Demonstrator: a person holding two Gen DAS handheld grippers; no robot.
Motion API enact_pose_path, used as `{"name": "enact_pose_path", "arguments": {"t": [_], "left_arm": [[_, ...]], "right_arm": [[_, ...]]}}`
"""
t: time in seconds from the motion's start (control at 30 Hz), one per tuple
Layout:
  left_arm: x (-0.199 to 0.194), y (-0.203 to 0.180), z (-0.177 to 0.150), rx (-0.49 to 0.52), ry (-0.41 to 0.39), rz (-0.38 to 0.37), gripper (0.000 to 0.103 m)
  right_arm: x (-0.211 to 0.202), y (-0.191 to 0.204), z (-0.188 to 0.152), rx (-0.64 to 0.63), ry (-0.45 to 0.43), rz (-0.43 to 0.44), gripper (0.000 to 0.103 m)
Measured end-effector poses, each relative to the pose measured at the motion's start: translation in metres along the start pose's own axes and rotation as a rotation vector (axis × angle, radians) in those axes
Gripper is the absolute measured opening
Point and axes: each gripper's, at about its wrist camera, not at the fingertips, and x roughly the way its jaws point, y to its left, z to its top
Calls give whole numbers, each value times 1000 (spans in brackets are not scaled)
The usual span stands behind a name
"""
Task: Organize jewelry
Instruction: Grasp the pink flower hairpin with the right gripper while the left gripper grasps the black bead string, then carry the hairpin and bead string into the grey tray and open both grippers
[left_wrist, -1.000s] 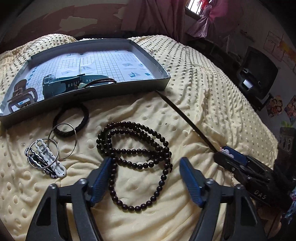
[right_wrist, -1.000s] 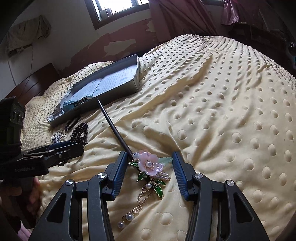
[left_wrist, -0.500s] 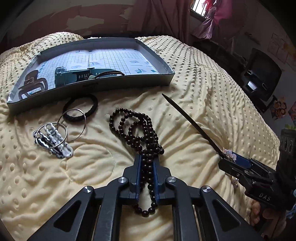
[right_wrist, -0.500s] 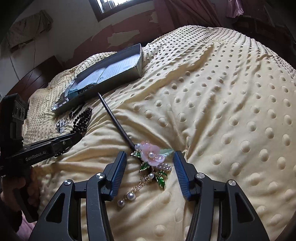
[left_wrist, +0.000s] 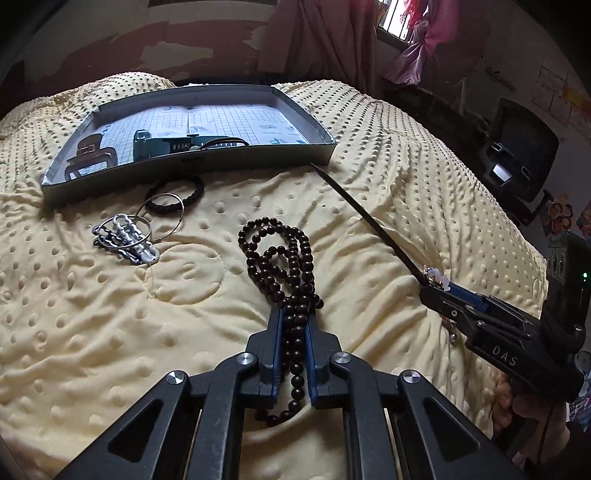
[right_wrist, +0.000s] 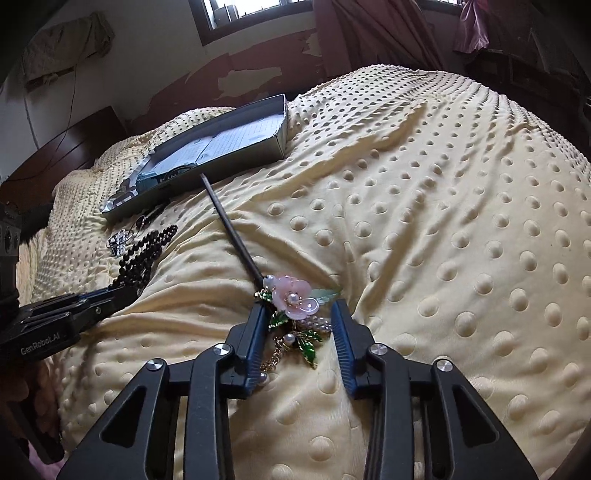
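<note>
— What has the left gripper (left_wrist: 294, 325) got?

— Its blue-padded jaws are pinched together on the string of dark round wooden beads (left_wrist: 284, 254). The loops fan out ahead of the fingers on the yellow dotted blanket (left_wrist: 92, 314), and a short length hangs back between the arms.

— And the right gripper (right_wrist: 299, 317)?

— Jaws apart, one on each side of the pink flower hairpin with pearls, green leaves and a gold chain (right_wrist: 293, 295). The left pad sits close against the leaves; the right pad is just beside the pearl cluster. I can't tell if either pad really touches. The pin lies flat on the blanket, and its long dark stick (right_wrist: 231, 229) points away toward the tray.

— What tray?

— A shallow grey metal tray with a grid-printed sheet in its bottom (left_wrist: 317, 127), up near the head of the bed. Inside there's a teal watch (left_wrist: 162, 144), a thin dark cord loop (left_wrist: 225, 142), and a brown clasp-like piece (left_wrist: 90, 146) at the left end.

— Anything lying between the beads and the tray?

— Yes. A black braided bracelet (left_wrist: 177, 194) just beside the tray's front wall, a thin silver wire ring (left_wrist: 162, 218) overlapping it, and a bunch of silver and black clips (left_wrist: 127, 243) threaded on another ring. The hairpin's tip stops near the tray's right corner.
</note>
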Motion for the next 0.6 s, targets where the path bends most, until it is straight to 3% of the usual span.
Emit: {"name": "enact_pose_path", "arguments": {"t": [0.6], "left_arm": [[-40,2,2,6,-66,-9,10]], "right_arm": [[-33,12,-6,-40,-160,28,29]]}}
